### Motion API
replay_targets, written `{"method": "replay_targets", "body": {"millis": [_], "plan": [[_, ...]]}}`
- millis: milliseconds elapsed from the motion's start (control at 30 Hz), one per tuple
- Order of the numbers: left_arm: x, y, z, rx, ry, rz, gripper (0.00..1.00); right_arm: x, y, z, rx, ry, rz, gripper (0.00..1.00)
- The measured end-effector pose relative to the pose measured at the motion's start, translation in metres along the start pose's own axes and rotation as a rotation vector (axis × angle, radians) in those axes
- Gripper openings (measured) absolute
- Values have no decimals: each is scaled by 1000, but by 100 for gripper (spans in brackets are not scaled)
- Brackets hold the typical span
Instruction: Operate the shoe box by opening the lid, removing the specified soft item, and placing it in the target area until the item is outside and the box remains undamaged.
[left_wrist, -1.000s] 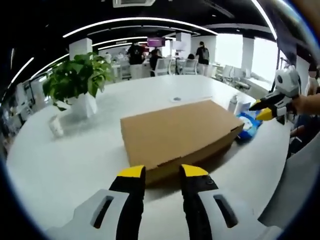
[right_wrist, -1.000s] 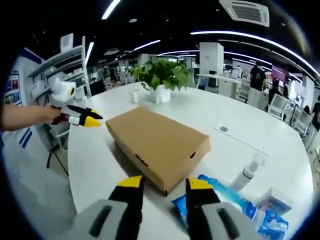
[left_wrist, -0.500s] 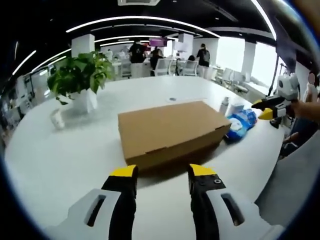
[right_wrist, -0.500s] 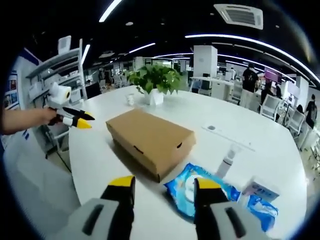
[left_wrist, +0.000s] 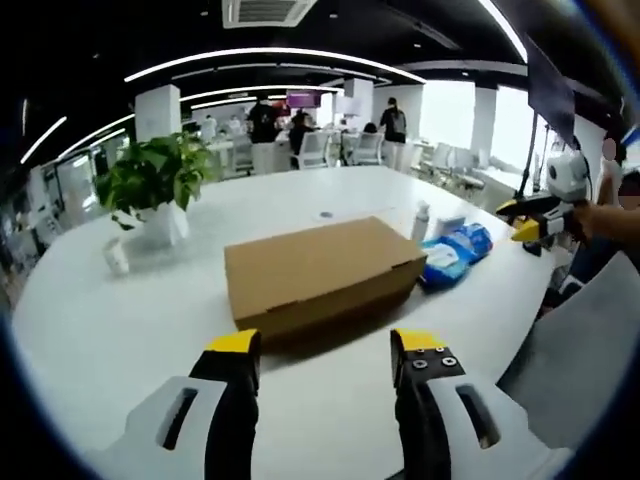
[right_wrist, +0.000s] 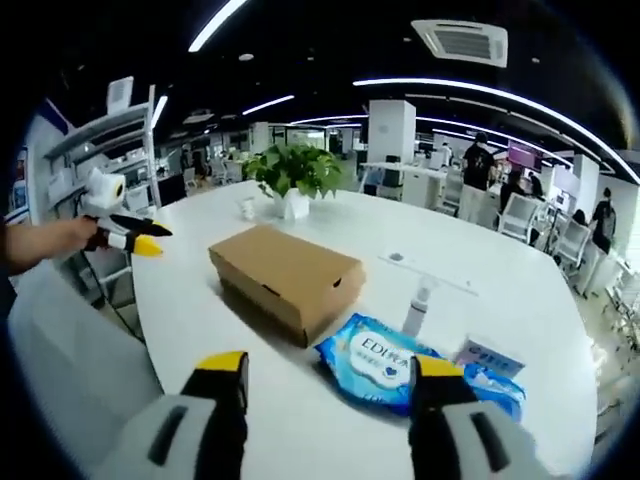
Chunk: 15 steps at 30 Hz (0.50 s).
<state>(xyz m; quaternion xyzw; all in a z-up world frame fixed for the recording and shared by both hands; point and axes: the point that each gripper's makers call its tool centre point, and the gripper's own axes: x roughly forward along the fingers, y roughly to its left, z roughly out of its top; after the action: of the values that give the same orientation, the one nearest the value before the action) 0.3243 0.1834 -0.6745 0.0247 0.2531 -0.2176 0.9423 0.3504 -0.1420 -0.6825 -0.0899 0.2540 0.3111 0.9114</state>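
While shut, shoe box (left_wrist: 318, 274) on table (left_wrist: 120, 320)

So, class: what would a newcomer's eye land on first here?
The closed cardboard shoe box in the middle of the round white table. Next, the bright blue wipes pack lying beside it, and the leafy potted plant standing farther back.

left hand-held gripper (left_wrist: 326, 345) | right hand-held gripper (right_wrist: 331, 368) | jaws spread wider, both backed off
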Motion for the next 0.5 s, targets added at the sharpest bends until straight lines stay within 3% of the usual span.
{"method": "replay_targets", "body": {"millis": [500], "plan": [[-43,-38,2,-22,-62,11,72,-54,4,-34,0,23,-84,90]]}}
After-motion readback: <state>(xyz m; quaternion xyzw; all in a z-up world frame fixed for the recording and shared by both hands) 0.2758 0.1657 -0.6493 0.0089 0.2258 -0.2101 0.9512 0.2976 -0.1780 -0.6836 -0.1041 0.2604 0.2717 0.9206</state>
